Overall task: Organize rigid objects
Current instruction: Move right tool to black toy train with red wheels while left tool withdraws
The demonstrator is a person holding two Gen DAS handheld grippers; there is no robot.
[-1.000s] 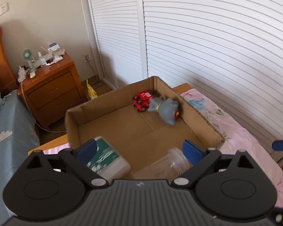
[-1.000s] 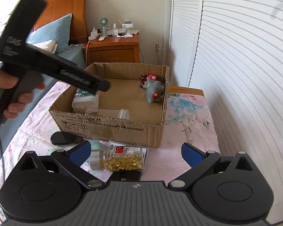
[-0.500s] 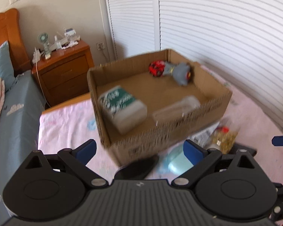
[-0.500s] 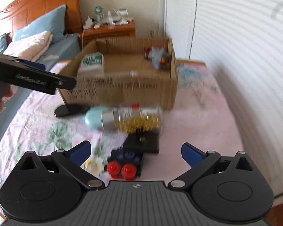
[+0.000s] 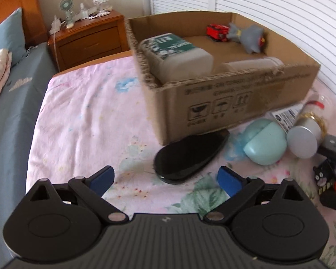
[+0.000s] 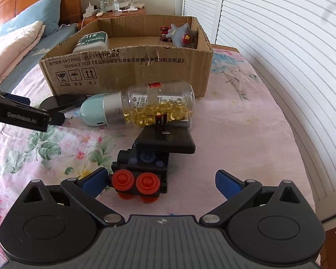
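1. The left gripper (image 5: pixel 165 178) is held spread and empty at the lower centre, above a black oval object (image 5: pixel 190 155).
2. The right gripper (image 6: pixel 160 182) is spread, the black toy train (image 6: pixel 143 170) between its fingers, perhaps touching the left finger.
3. The cardboard box (image 6: pixel 127 67) is seen at upper centre, the capsule bottle (image 6: pixel 154 107) lying before it.

My left gripper (image 5: pixel 165 179) is no longer over the inside of the cardboard box (image 5: pixel 246 103); it now hangs lower, in front of the box's near wall, with the black oval dish (image 5: pixel 190 157) just beyond its spread fingers. My right gripper (image 6: pixel 160 180) has come down toward the bedspread (image 6: pixel 235 123), and the black toy train with red wheels (image 6: pixel 141 170), out of sight a second ago, now sits close to its left fingertip.
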